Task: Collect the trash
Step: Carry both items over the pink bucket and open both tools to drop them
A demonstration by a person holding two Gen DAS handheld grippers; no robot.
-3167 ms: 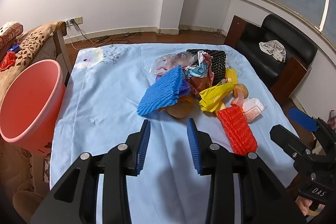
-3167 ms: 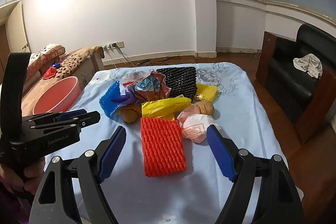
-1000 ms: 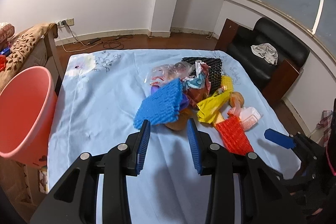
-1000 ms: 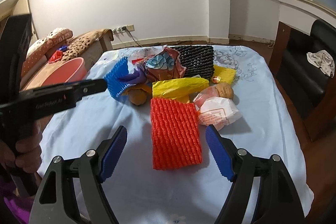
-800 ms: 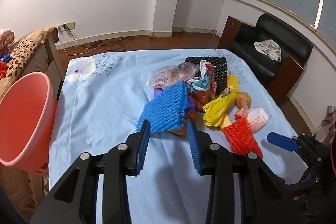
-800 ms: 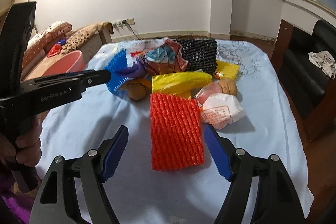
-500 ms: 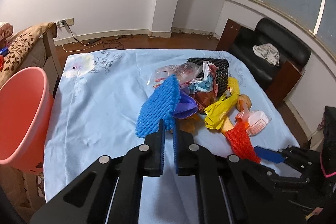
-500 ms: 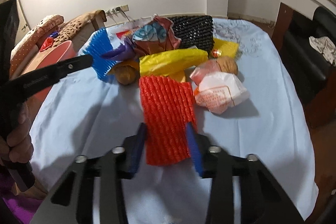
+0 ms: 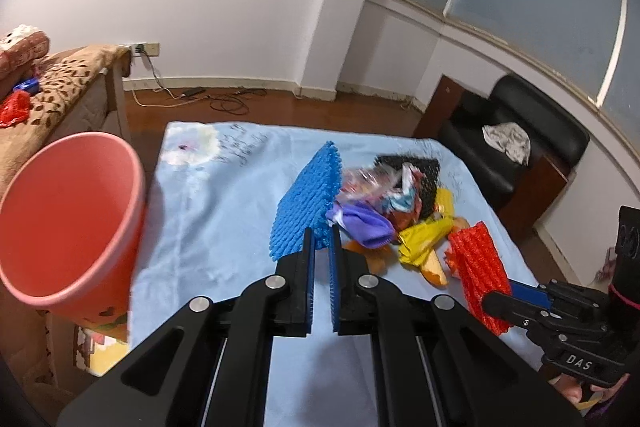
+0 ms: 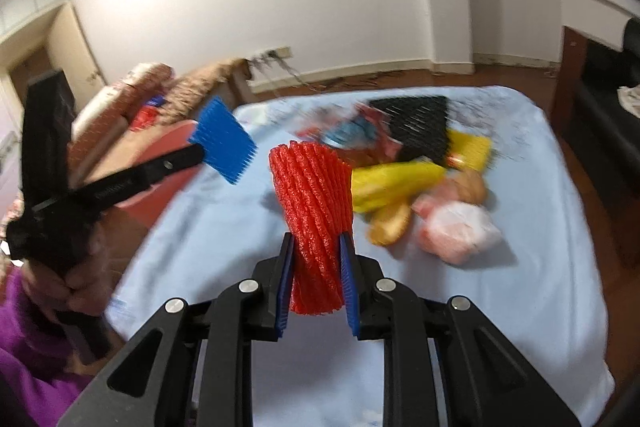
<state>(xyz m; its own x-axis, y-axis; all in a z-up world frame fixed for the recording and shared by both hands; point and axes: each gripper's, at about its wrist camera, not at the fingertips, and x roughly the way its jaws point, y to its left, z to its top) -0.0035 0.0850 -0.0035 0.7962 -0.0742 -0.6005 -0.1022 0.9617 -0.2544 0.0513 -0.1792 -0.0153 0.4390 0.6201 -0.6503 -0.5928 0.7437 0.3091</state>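
gripping blue foam net (image 9: 306, 205) and red foam net (image 10: 314, 205) above the table (image 10: 532, 267).

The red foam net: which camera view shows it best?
The right wrist view: the red foam net stands large and central between the right gripper pads, whose jaws are closing. The left wrist view shows it small, at the side.

Since a second ago, the left gripper (image 9: 321, 247) has clamped the blue foam net (image 9: 306, 205) and lifted it; the right gripper (image 10: 316, 259), jaws closing, has raised the red foam net (image 10: 314, 195) off the worktop (image 9: 224, 203).
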